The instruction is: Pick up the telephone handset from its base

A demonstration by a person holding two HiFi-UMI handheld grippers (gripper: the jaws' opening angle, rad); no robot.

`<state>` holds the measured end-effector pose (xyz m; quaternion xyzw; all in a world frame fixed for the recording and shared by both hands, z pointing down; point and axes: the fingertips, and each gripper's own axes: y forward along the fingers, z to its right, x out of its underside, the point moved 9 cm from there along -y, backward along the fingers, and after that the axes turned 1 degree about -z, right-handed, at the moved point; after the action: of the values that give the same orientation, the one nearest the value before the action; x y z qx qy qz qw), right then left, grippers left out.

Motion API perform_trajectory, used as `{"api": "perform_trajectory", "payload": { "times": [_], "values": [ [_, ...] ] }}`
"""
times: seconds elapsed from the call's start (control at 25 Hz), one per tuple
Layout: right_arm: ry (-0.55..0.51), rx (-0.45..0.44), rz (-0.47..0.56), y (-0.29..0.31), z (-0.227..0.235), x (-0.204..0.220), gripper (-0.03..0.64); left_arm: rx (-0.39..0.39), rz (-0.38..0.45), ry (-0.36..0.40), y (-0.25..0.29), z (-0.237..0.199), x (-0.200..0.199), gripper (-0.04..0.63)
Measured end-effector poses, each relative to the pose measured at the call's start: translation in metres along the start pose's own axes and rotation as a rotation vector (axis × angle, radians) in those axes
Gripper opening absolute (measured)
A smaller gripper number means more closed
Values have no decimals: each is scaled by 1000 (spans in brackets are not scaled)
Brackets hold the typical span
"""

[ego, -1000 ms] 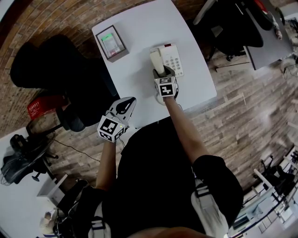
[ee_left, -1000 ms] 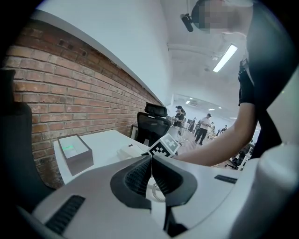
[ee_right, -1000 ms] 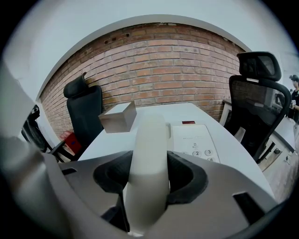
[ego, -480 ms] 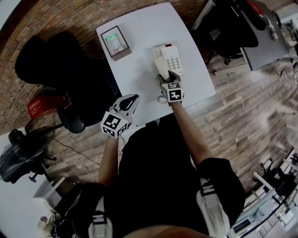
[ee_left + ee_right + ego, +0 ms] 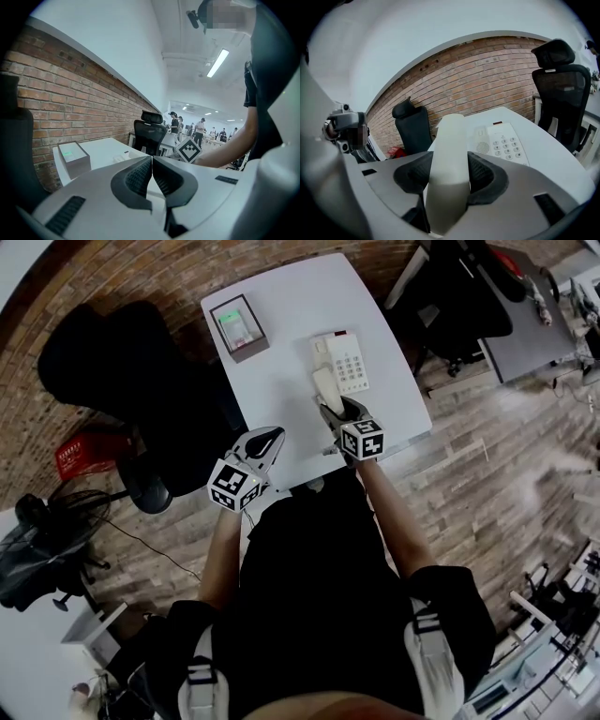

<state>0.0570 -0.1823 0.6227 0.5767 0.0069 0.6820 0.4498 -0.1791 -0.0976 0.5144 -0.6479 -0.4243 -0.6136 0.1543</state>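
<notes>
Handset (image 5: 449, 140) lifted off base (image 5: 502, 144), clamped in right gripper (image 5: 450, 180).

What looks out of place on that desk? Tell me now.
Only the handset: it is off its base, clamped in the right claw. Nothing else looks askew, spilled or damaged.

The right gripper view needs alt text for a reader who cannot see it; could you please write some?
The right gripper, jaws shut, holds a cream plastic telephone handset in the foreground, off its base. Behind it the white push-button telephone base lies on a white table, with a brick wall and black office chairs beyond.
</notes>
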Motion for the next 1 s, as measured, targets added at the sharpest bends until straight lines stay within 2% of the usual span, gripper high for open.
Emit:
{"api": "perform_trajectory", "payload": {
  "times": [0.36, 0.56, 0.76, 1.0],
  "values": [
    [57, -62, 84, -45, -18, 4, 209, 5, 9, 14, -15, 7, 4, 21],
    [92, -160, 111, -74, -27, 6, 209, 2, 6, 12, -23, 7, 7, 21],
    [178, -272, 167, -95, -32, 7, 209, 9, 3, 15, -24, 8, 9, 21],
    [177, -309, 198, -106, -38, -1, 209, 32, 6, 25, -24, 11, 6, 21]
  ]
}}
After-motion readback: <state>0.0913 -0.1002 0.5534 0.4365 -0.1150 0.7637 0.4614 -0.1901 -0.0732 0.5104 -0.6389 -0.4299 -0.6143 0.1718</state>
